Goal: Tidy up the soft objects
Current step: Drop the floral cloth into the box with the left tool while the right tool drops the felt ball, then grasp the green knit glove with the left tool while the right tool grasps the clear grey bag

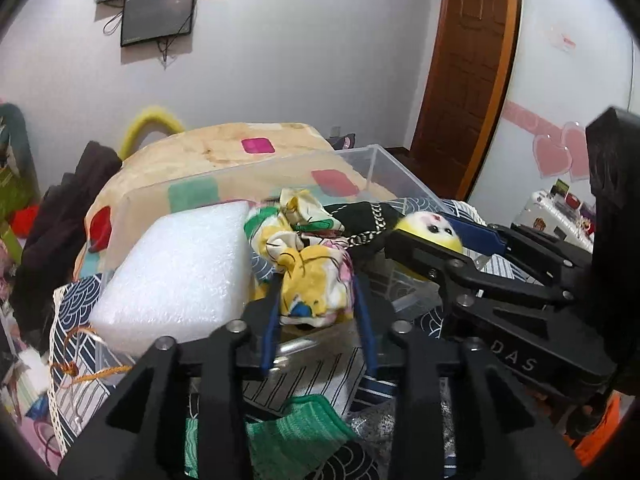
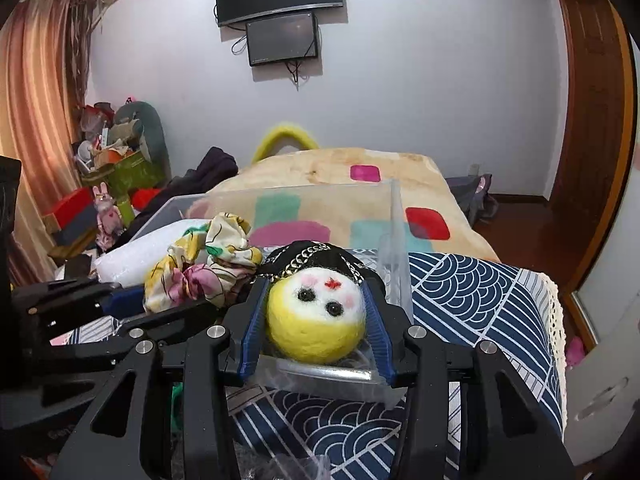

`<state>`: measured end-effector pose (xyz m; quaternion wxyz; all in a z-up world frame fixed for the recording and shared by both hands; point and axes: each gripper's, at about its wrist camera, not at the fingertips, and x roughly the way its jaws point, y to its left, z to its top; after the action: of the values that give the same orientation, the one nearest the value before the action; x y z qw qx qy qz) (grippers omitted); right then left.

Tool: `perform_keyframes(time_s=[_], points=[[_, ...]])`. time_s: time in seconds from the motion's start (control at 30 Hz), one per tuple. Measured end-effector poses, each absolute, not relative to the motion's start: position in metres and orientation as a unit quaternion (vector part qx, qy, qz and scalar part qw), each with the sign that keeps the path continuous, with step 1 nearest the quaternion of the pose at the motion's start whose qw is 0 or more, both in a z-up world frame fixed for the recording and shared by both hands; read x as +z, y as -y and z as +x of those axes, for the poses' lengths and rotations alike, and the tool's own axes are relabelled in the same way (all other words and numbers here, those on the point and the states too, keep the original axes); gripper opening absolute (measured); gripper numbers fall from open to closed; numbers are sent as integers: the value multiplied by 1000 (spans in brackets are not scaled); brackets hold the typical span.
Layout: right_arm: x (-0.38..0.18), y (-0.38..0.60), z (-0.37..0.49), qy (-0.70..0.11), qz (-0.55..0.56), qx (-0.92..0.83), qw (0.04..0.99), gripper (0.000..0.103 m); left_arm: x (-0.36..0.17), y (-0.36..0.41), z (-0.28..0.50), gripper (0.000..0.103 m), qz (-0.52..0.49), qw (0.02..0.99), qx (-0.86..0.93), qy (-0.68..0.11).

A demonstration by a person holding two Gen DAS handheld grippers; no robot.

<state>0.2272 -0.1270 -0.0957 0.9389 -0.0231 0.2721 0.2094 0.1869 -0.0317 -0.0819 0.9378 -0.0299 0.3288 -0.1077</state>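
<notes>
A clear plastic box [image 1: 394,168] [image 2: 394,216] stands on a patterned blue cloth. Inside lie a white foam block [image 1: 180,264] [image 2: 120,264] and a crumpled floral cloth [image 1: 304,264] [image 2: 208,268]. My left gripper [image 1: 316,284] is shut on the floral cloth over the box's near edge. My right gripper [image 2: 316,304] is shut on a yellow felt doll head [image 2: 316,316] [image 1: 434,232] with a black chained cap, held over the box's near right corner. The right gripper also shows in the left wrist view [image 1: 448,240].
A green knitted cloth [image 1: 296,432] lies below the left gripper. A beige blanket with coloured squares [image 2: 360,172] covers the bed behind the box. Dark clothes [image 1: 68,208] and clutter [image 2: 112,156] sit at the left. A wooden door [image 1: 468,64] is at the right.
</notes>
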Motion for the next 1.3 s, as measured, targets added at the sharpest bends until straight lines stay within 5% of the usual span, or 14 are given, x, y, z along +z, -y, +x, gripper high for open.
perform_keyframes(time_s=[0.5,0.8,1.3], points=[[-72,147,200,-245,6,228,942,77,-52,26,133,62,-11,956,-95,-276],[-68,141,173,-227,-2,232,946,83,-57,1,90,90,-5,965,-57,-256],[-159,117,178,-367,-2,247,897,83,-154,-36,113,94,-92,913,-35,-396]])
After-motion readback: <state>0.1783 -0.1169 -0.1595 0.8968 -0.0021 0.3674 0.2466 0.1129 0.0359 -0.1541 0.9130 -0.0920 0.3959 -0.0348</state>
